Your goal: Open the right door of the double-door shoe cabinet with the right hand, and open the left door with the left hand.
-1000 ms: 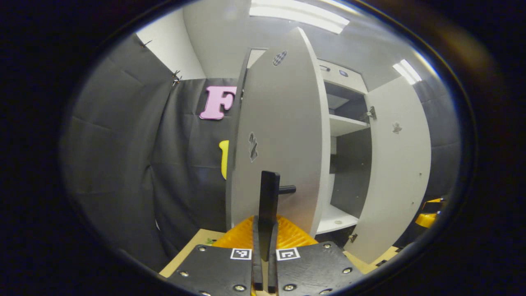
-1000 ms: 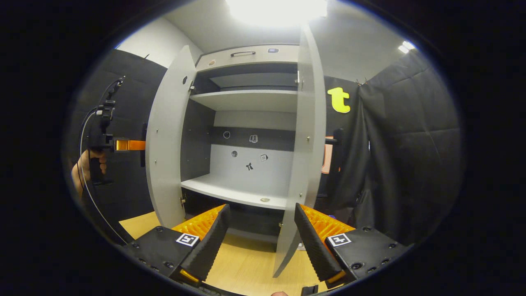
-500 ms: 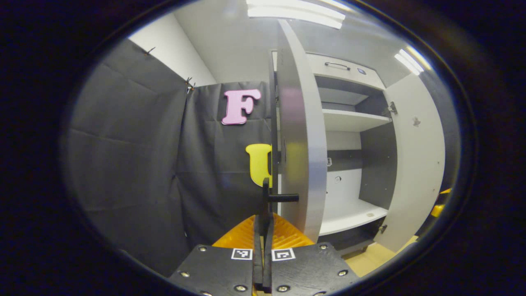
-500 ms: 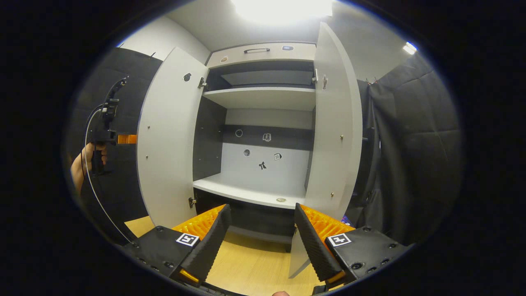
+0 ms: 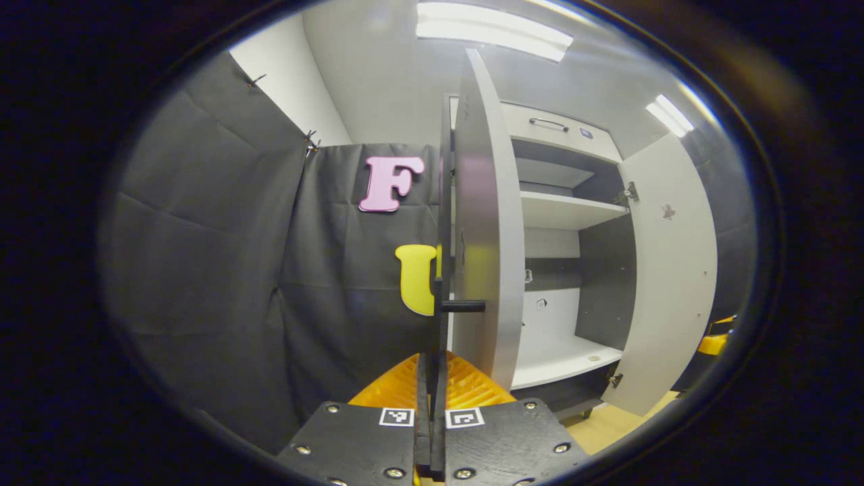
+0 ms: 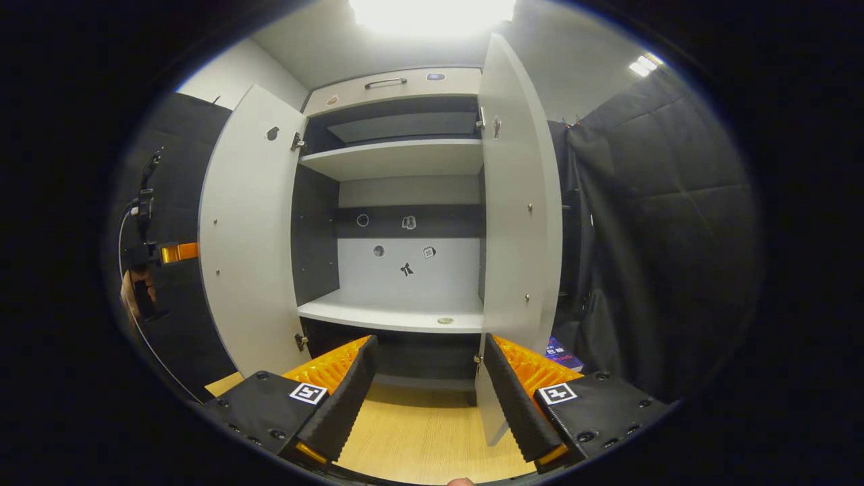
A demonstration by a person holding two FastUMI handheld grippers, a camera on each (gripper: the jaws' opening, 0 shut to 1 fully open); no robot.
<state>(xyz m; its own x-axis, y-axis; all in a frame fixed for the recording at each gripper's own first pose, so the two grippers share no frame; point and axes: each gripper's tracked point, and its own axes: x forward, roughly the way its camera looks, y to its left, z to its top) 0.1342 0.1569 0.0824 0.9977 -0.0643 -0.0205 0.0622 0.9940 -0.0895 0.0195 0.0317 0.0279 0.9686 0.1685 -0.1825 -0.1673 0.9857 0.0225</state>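
Observation:
The shoe cabinet (image 6: 398, 84) stands with both doors swung wide. In the left gripper view the left door (image 5: 482, 223) shows almost edge-on, and its dark bar handle (image 5: 439, 304) runs down between my left gripper's (image 5: 432, 361) fingers, which are shut on it. The right door (image 5: 675, 270) hangs open farther right. In the right gripper view my right gripper (image 6: 430, 344) is open and holds nothing, a short way in front of the lower shelf (image 6: 398, 314). The right door (image 6: 520, 202) is just beyond its right finger. The left gripper (image 6: 169, 252) and a hand (image 6: 135, 293) sit behind the left door (image 6: 250, 236).
Black cloth walls close in on both sides. A wooden floor (image 6: 418, 439) lies in front of the cabinet. A small coloured item (image 6: 559, 349) lies on the floor by the right door. The upper shelf (image 6: 398, 155) and a drawer front with a handle (image 6: 385, 82) sit above.
The left door has swung farther open with my left gripper shut on its handle. The right door now stands wider. My right gripper stays open.

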